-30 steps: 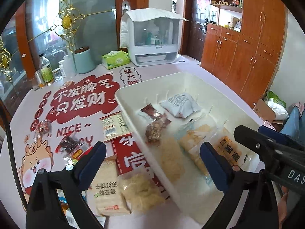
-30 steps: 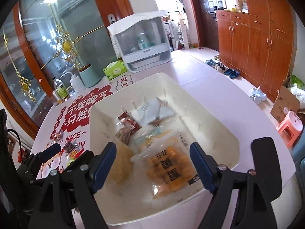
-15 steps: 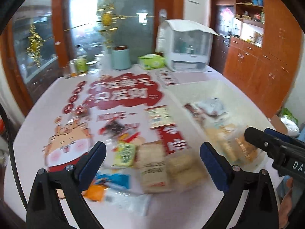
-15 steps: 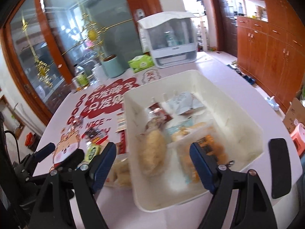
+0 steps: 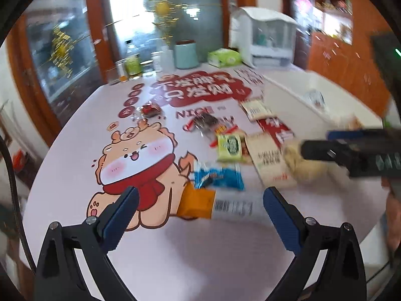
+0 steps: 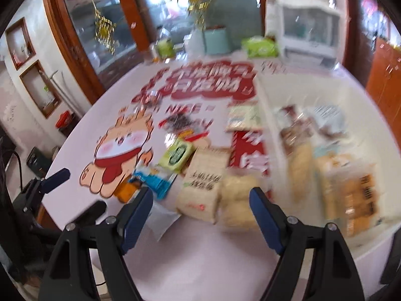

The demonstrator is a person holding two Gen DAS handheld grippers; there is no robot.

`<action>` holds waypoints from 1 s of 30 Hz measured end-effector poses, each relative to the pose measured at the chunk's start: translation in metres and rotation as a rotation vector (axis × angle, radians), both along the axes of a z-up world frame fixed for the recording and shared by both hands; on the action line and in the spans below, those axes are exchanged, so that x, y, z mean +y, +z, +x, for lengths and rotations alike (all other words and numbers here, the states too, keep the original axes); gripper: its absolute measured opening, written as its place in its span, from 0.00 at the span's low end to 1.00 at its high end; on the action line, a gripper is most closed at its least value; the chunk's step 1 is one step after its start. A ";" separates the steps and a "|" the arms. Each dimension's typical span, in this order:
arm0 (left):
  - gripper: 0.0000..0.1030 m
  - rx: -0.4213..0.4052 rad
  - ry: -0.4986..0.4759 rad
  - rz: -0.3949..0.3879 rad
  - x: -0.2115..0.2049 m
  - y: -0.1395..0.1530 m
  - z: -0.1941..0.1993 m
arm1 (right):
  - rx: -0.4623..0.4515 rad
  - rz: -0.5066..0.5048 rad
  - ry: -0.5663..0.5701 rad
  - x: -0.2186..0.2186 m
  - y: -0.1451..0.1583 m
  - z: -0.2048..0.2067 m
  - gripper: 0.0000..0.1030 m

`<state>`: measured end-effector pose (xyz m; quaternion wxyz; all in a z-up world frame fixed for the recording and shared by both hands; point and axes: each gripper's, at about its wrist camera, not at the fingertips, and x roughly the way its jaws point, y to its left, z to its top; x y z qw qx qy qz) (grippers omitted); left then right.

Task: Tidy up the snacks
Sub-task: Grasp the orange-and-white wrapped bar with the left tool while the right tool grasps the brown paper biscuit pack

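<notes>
Snacks lie loose on the worktop, just beyond my left hand-held gripper, jaws wide apart and empty. Nearest it is an orange packet, long axis left to right; a blue packet lies just beyond. My right hand-held gripper, also spread and empty, faces a beige bag; bin to the right. The mat reads "NICE".

A cartoon mat with red lettering covers the worktop. At its far edge stand a teal canister, a green tissue pack, a white lidded appliance and several bottles. Wooden cabinets line the wall.
</notes>
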<state>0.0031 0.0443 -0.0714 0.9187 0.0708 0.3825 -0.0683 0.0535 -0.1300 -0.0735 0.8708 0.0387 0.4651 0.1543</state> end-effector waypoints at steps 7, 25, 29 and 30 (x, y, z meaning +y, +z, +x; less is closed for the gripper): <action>0.96 0.096 -0.036 -0.023 0.000 -0.034 0.012 | 0.191 0.033 -0.031 0.015 -0.052 0.029 0.78; 0.96 0.336 0.076 -0.288 0.035 -0.074 0.066 | 0.050 -0.244 -0.031 0.054 -0.072 0.063 0.60; 0.96 0.369 0.082 -0.244 0.023 -0.074 0.071 | 0.049 -0.226 -0.016 0.048 -0.070 0.060 0.54; 0.96 0.389 0.089 -0.240 0.021 -0.073 0.071 | 0.051 -0.222 -0.015 0.047 -0.070 0.058 0.54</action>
